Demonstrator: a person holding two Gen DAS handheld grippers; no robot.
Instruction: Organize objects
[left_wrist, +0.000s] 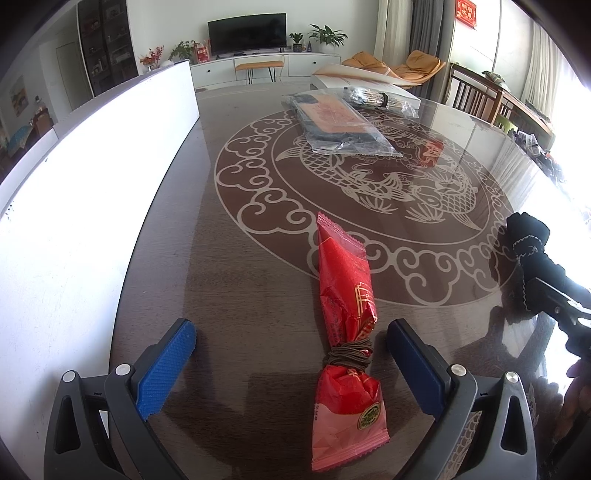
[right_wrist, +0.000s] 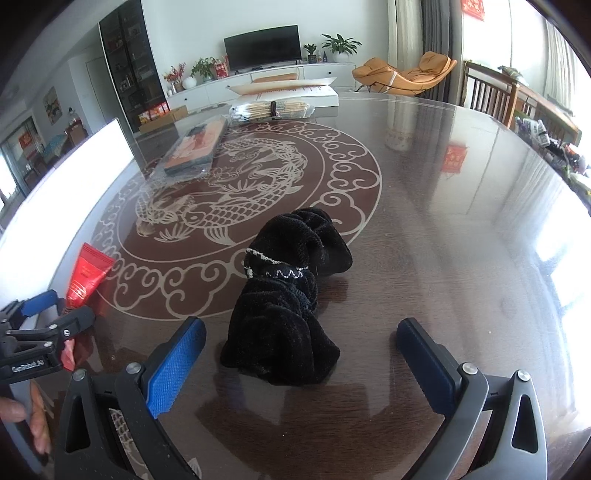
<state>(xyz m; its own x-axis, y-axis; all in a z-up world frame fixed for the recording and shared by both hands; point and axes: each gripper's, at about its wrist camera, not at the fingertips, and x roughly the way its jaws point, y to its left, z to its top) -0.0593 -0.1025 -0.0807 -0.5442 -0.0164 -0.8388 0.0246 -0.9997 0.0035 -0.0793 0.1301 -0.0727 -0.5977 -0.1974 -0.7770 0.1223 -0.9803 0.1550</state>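
Note:
A red foil packet (left_wrist: 345, 325), cinched near its middle with a brown elastic cord, lies on the dark patterned table (left_wrist: 240, 280). My left gripper (left_wrist: 291, 339) is open, its blue pads either side of the packet's tied waist without touching it. A black velvet cloth bundle (right_wrist: 286, 295), tied with a beaded band, lies on the table between the open blue pads of my right gripper (right_wrist: 301, 334). The bundle also shows at the right edge of the left wrist view (left_wrist: 532, 251). The packet's tip (right_wrist: 86, 275) appears beside the left gripper's body in the right wrist view.
Farther back lie a flat plastic-wrapped package (left_wrist: 340, 122), a wrapped bundle of sticks (left_wrist: 380, 99) and a long white box (left_wrist: 362, 79). A white board (left_wrist: 74, 177) runs along the table's left edge. A hand (right_wrist: 35, 417) holds the left gripper. Chairs stand at the right.

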